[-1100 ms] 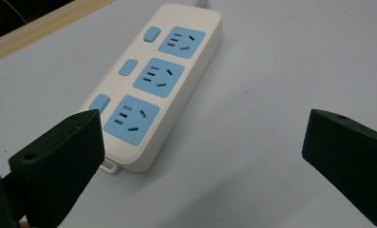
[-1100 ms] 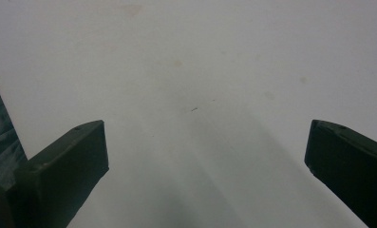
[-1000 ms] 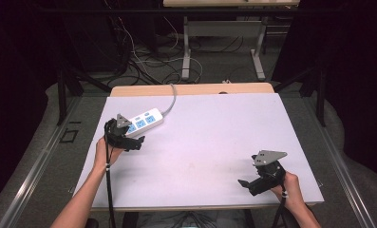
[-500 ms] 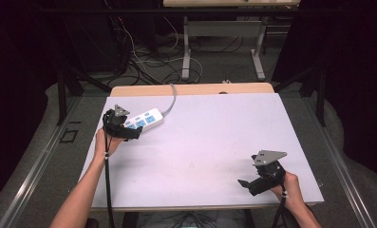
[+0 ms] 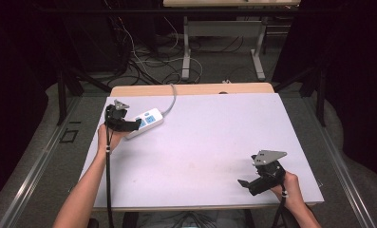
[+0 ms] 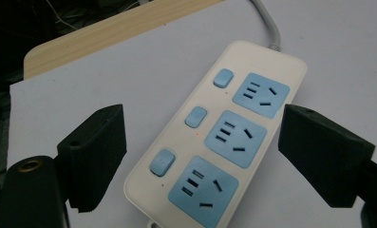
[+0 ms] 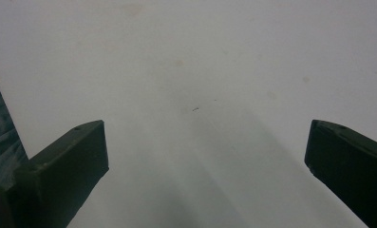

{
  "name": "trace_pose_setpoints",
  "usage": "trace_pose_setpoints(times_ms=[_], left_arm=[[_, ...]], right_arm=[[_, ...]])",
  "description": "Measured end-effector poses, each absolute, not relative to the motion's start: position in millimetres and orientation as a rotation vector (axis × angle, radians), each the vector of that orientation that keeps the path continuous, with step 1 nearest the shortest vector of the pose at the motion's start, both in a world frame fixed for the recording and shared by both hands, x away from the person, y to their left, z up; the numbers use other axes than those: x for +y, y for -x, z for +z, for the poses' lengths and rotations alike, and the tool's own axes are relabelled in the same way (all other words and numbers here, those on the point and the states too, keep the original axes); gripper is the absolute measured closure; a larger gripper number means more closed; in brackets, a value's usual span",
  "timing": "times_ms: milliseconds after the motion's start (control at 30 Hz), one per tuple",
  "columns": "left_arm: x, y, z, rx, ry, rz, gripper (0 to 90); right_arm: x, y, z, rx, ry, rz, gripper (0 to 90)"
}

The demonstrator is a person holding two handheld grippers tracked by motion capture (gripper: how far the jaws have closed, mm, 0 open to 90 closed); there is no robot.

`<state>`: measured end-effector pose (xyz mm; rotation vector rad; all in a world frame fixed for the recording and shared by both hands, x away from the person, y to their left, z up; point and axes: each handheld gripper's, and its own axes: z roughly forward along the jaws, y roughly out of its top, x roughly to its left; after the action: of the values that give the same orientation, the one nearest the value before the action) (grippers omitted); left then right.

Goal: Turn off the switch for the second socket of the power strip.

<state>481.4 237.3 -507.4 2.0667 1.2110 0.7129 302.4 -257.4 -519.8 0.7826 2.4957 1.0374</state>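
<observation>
Power strip [image 6: 214, 142], white with three blue sockets and three blue switches, lies flat near the far left corner of our table [image 5: 214, 142], its grey cord [image 5: 171, 97] running off the far edge. Our left gripper [image 5: 135, 124] straddles it: the jaws have just been closing, with the strip between them, yet gaps remain on both sides. Our right gripper [image 5: 245, 182] rests near the table's near right corner, released, jaws wide over bare surface.
</observation>
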Motion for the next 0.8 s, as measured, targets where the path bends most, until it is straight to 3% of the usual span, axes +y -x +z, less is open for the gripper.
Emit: trace_pose_setpoints(times_ms=[133, 167, 200, 233, 300, 333, 500, 800], left_arm=[[238, -485, -510, 1.226, -2.034, 0.736, 31.9], [239, -485, -510, 1.241, -2.029, 0.729, 31.9], [240, -487, -511, 1.238, -2.013, 0.731, 40.9], [240, -488, -512, 1.248, -2.005, 0.727, 40.9], [242, -490, -515, 1.258, -1.996, 0.715, 51.4], [242, -491, -517, 1.258, -1.981, 0.708, 51.4], [242, -494, -519, 1.252, -1.972, 0.696, 70.6], [238, -499, -526, 1.231, -1.969, 0.701, 88.7]], right_arm=[[-257, -302, -520, 2.502, -0.783, 1.036, 0.2], [-257, -302, -520, 2.502, -0.783, 1.036, 0.2], [-257, -302, -520, 2.499, -0.786, 1.036, 0.2], [-257, -302, -520, 2.499, -0.786, 1.036, 0.2], [-257, -303, -520, 2.502, -0.771, 1.034, 0.2], [-257, -303, -520, 2.502, -0.771, 1.034, 0.2], [-256, -302, -521, 2.496, -0.785, 1.038, 0.2], [-256, -302, -521, 2.497, -0.784, 1.039, 0.2]])
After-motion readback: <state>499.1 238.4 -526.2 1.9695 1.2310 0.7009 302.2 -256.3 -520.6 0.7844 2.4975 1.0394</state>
